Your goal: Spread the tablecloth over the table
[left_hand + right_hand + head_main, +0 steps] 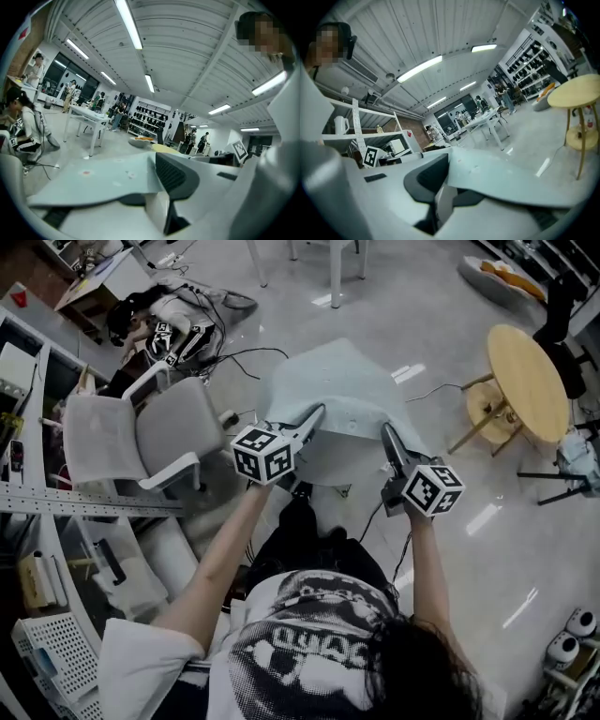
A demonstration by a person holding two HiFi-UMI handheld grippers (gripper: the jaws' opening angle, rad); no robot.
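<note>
The left claw (317,412) and the right claw (387,434) each clench a near edge of the pale blue tablecloth (345,388). The cloth stretches out between them, above the floor (427,320).

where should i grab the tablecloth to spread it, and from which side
Probably its near hem, at two spread-apart points, coming from the person's side with jaws about level. The tablecloth is a thin flat sheet stretching away, so only its edge slips between jaws. That is how the left hand-held gripper and right hand-held gripper pinch it now.
</note>
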